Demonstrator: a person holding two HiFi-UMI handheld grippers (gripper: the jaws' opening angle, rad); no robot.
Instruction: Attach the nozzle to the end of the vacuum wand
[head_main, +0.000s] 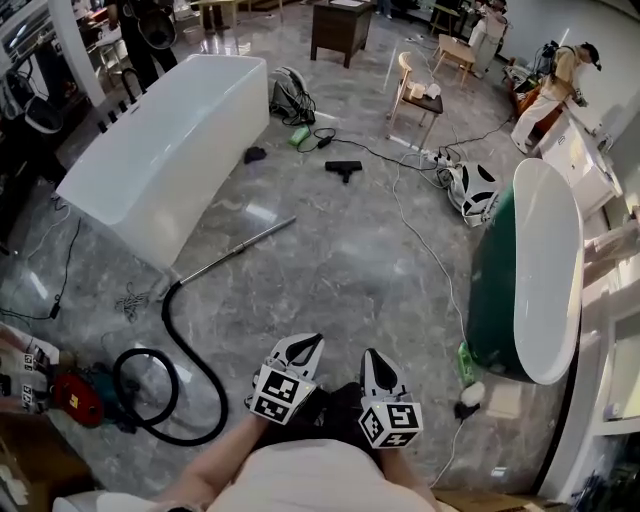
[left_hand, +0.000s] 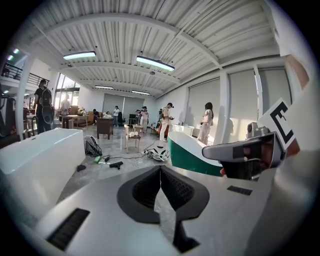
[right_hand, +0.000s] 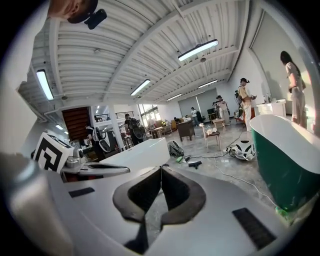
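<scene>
No words, brand names, numbers or signs can be read in any view. The only printed marks are black-and-white square code patterns. One is on the left cube (head_main: 280, 393) of the left gripper (head_main: 303, 348), between six and seven o'clock in the head view. The other is on the right cube (head_main: 392, 422) of the right gripper (head_main: 372, 358), at about five o'clock. Neither pattern carries letters.

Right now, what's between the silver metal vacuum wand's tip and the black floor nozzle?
Head view: only bare grey marble floor between the silver metal vacuum wand and the black floor nozzle.
</scene>
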